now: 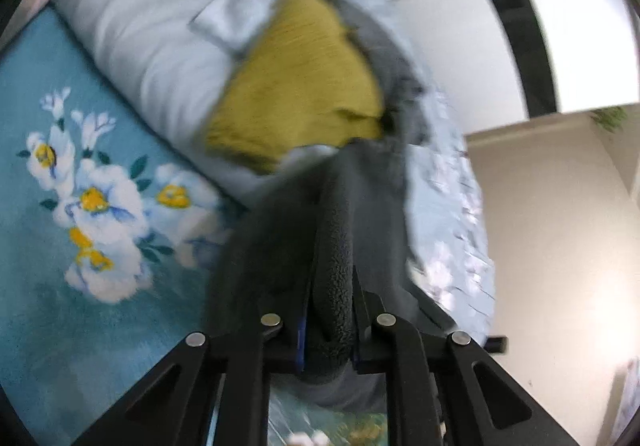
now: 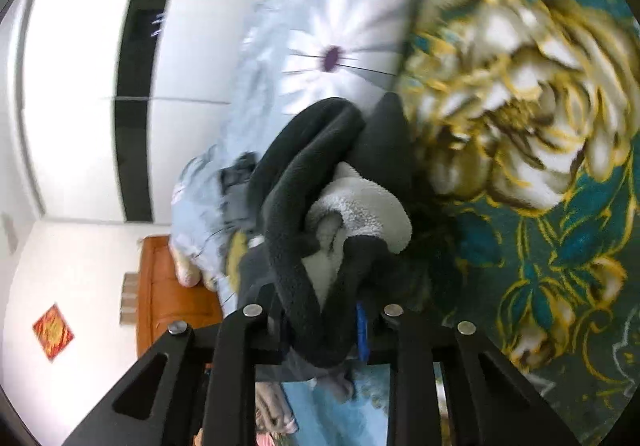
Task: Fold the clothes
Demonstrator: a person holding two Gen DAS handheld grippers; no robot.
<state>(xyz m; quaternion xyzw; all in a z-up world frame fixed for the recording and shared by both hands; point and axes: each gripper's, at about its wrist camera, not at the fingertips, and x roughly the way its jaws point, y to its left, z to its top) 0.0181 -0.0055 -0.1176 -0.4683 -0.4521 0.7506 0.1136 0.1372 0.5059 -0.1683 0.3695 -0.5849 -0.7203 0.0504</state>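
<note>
Bedding fills most of what we see: a teal floral blanket [image 1: 60,206] spreads across the left of the left wrist view, and the same kind of cover, teal with large cream and gold blooms [image 2: 540,126], takes up the right of the right wrist view. Next in size, a pale blue quilt [image 1: 132,34] lies bunched at the far side of the blanket; in the right wrist view its daisy print [image 2: 332,58] shows plainly. White wardrobe doors [image 2: 80,86] with a dark vertical strip stand behind the bed, and a wooden headboard [image 2: 172,298] shows at the lower left of that view.

Between both tools hangs the dark grey fleece garment [image 1: 332,278]. Our left tool [image 1: 330,330] is narrowed onto a thick fold of it, the fabric pinched between the two fingers and running away from the camera toward the quilt. Our right tool [image 2: 320,326] is likewise clamped on the same garment [image 2: 304,174], where a rolled dark edge and a patch of pale sherpa lining [image 2: 364,210] bulge just beyond the fingers.

A mustard-yellow knit [image 1: 304,78] lies on the quilt beyond the left tool, touching grey cloth along its right edge; motion blur leaves us unsure whether that grey belongs to the held garment.
</note>
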